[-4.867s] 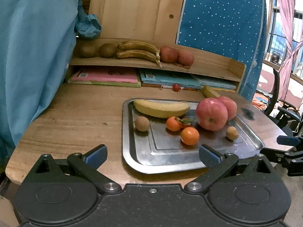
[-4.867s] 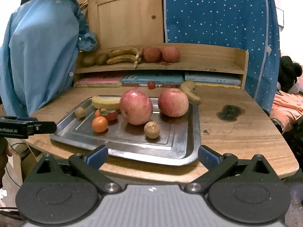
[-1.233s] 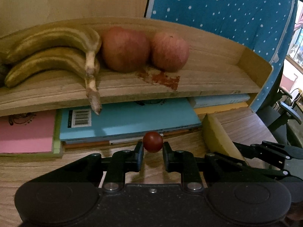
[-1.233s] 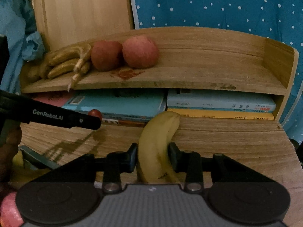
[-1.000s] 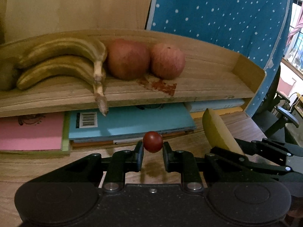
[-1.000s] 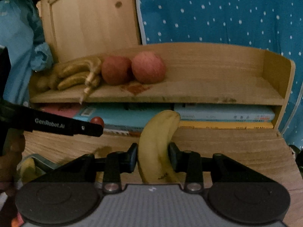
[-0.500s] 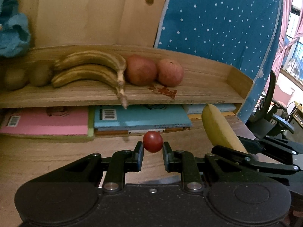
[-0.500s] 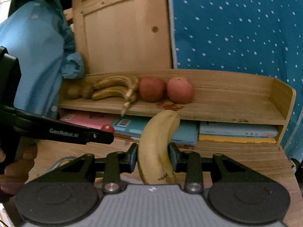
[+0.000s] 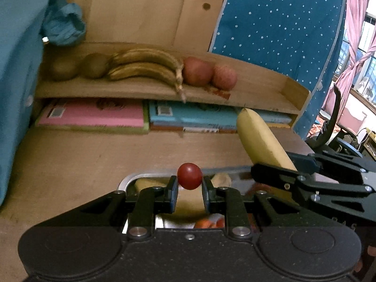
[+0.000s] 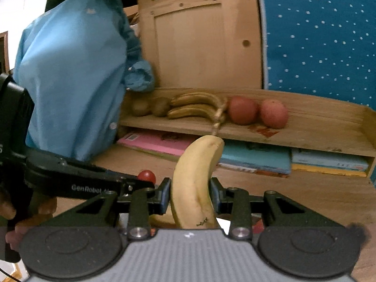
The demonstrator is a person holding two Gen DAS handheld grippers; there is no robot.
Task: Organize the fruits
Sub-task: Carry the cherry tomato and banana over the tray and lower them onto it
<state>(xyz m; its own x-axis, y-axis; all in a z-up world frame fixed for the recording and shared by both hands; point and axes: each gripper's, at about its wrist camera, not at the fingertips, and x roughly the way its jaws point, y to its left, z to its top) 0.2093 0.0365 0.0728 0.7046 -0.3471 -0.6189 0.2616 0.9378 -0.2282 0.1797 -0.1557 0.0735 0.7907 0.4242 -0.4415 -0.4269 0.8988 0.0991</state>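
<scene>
both tongs loaded, fruit lifted over the tray

my left tongs (image 9: 189, 189) are pinched on a small red tomato (image 9: 189, 176), and my right tongs (image 10: 189, 195) are clamped round the yellow banana (image 10: 197, 181), its tip pointing up toward the shelf (image 10: 293, 131). both fruits hang above the near part of the surface (image 9: 70, 155), with the metal tray (image 9: 128, 180) just below the tomato. on the shelf at the back edge sit two kiwis, brown bananas (image 9: 145, 67) and two apples (image 9: 209, 75). i judge this a carry to sort the fruit: i'd keep the squeeze on the tomato light so it doesn't burst or pop out, hold the banana level, and keep the two tongs apart, since they ride close.
</scene>
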